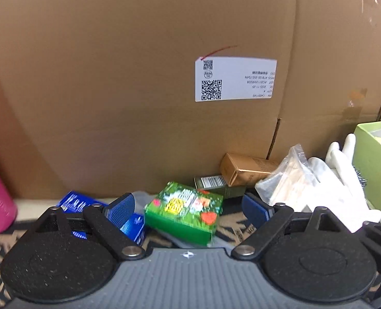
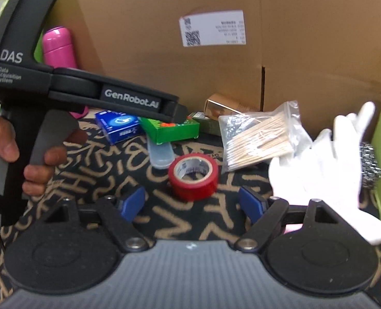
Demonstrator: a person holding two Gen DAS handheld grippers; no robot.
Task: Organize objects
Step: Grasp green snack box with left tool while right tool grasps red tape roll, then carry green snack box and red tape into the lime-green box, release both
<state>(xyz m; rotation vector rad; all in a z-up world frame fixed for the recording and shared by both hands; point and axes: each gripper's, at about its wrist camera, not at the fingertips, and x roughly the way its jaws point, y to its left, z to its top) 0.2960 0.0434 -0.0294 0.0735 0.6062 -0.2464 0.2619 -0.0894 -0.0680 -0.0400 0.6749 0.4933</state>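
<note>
A green patterned box [image 1: 184,209] lies between the open fingers of my left gripper [image 1: 188,206], untouched by either pad; it also shows in the right wrist view [image 2: 172,130], under the left gripper's tip. A blue box [image 1: 73,202] lies to its left [image 2: 118,125]. A red tape roll [image 2: 193,176] stands on the patterned mat just ahead of my open, empty right gripper [image 2: 193,203]. A bag of wooden sticks [image 2: 261,137], a white glove [image 2: 327,164] and a translucent case [image 2: 160,154] lie nearby.
A large cardboard box [image 1: 139,77] forms the wall behind. A pink bottle [image 2: 57,47] stands at the left. A light green box [image 1: 376,159] stands at the right, with a steel scourer [image 2: 369,163] against it. A gold box [image 1: 244,167] and an olive box [image 1: 216,184] lie at the back.
</note>
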